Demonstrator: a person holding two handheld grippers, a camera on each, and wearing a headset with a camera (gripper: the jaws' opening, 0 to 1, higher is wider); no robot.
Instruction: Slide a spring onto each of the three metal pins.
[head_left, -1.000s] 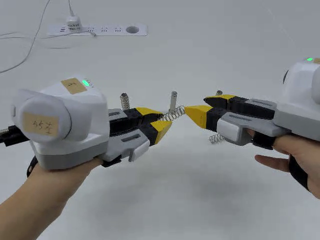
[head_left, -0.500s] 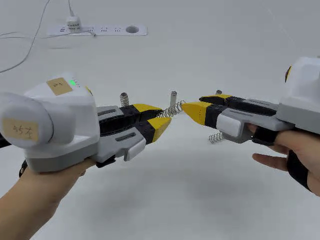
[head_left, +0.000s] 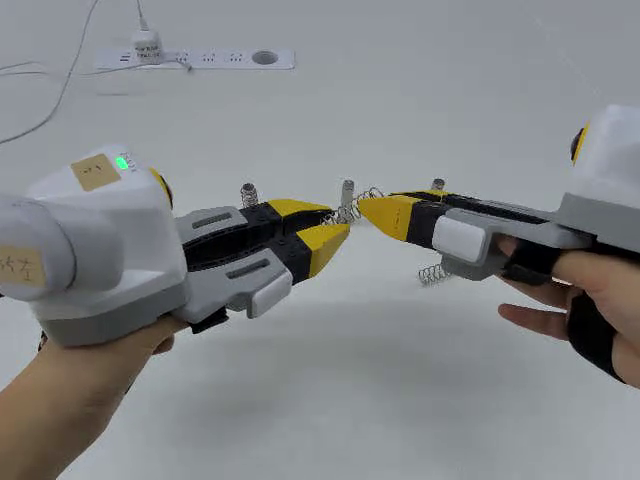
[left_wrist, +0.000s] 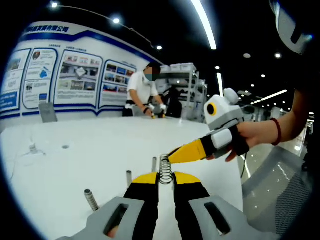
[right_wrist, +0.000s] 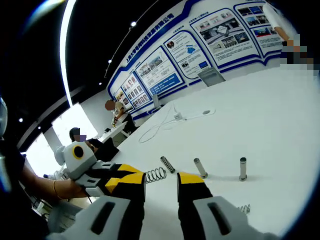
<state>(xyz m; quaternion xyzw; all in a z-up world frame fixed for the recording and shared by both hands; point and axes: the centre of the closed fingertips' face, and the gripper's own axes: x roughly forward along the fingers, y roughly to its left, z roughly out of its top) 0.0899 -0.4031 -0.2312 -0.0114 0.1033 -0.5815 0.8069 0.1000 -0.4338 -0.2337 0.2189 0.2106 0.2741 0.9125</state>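
**A:** How far along?

**B:** 1 of 3 done, I'd judge. Nearest, the left gripper (head_left: 337, 221) is clamped on a spring (head_left: 352, 208). The right gripper (head_left: 368, 206), jaws parted and empty, sits just at its free end. A loose spring (head_left: 432, 273) lies right. Farther off, the left pin (head_left: 248, 194) wears a spring. The middle pin (head_left: 347, 189) and right pin (head_left: 437, 184) are bare.

**A:** Any writing?

**B:** A handwritten sticker (head_left: 18, 266) on the left gripper, unreadable.

A lab showroom: blue-framed wall display boards (left_wrist: 75, 75), storage shelves (left_wrist: 187, 87), long white workbench (left_wrist: 90, 150).
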